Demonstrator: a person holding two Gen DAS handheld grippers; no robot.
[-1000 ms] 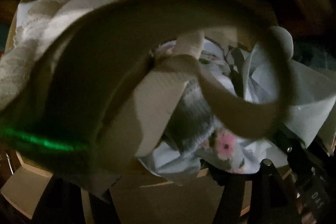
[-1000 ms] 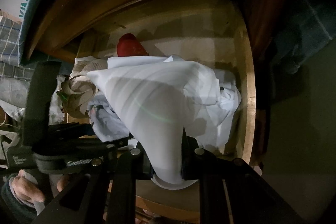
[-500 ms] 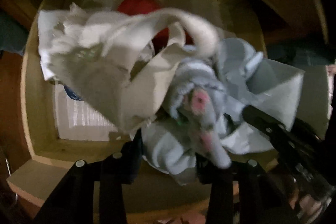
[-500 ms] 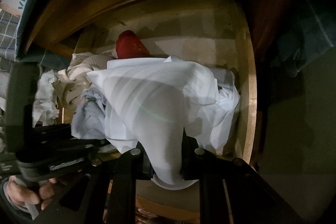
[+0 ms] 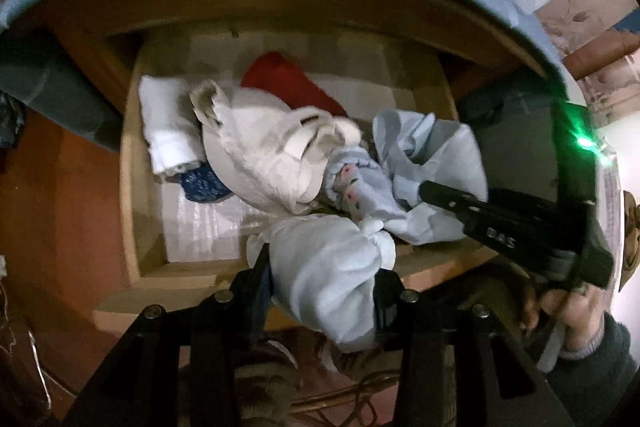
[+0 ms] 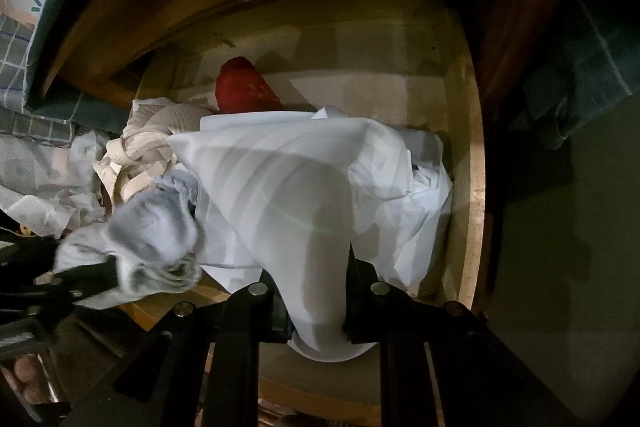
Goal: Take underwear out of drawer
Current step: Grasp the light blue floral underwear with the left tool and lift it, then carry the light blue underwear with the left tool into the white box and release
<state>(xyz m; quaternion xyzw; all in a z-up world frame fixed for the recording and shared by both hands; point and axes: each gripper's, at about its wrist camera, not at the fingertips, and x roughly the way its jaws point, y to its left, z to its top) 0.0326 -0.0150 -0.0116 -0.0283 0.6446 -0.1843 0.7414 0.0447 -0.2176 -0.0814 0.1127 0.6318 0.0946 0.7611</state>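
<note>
Since a second ago the left gripper (image 5: 322,279) has been backing toward the drawer's (image 5: 132,211) near rim, clamping a pale blue garment (image 5: 332,267). The right gripper (image 6: 316,291) is pinching a white garment (image 6: 296,195) above the drawer's right side. Both pieces are lifting but not clear. Cream (image 5: 260,155) and red (image 5: 288,83) items are remaining inside the wooden drawer; the room is dim.
</note>
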